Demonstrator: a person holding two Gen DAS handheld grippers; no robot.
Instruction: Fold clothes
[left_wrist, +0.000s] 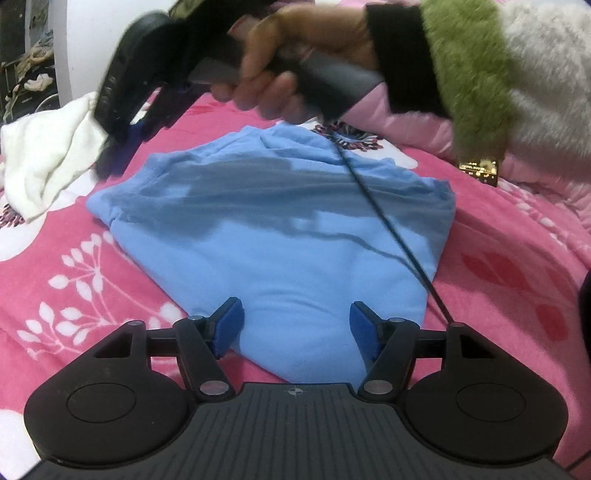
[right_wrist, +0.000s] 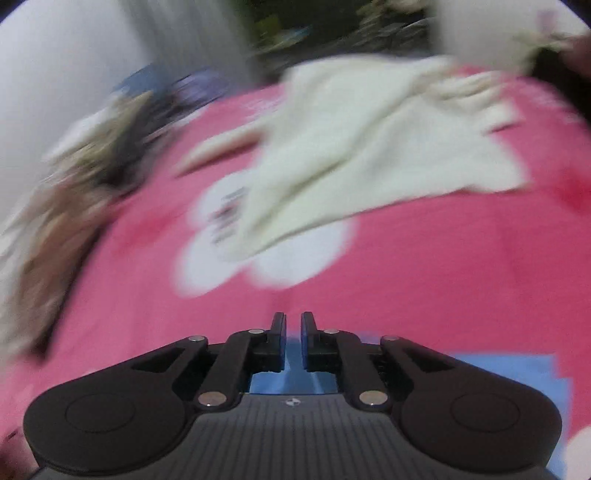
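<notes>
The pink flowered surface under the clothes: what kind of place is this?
Probably a bedroom: the pink flowered bedspread looks like bedding, with a blue garment and a white garment lying on it.

Both wrist views look steeply down, close over the pink bedspread (left_wrist: 110, 266), sharing the white garment (right_wrist: 369, 147).

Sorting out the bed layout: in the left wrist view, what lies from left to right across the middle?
White garment → blue shirt → bare pink floral bedspread.
</notes>
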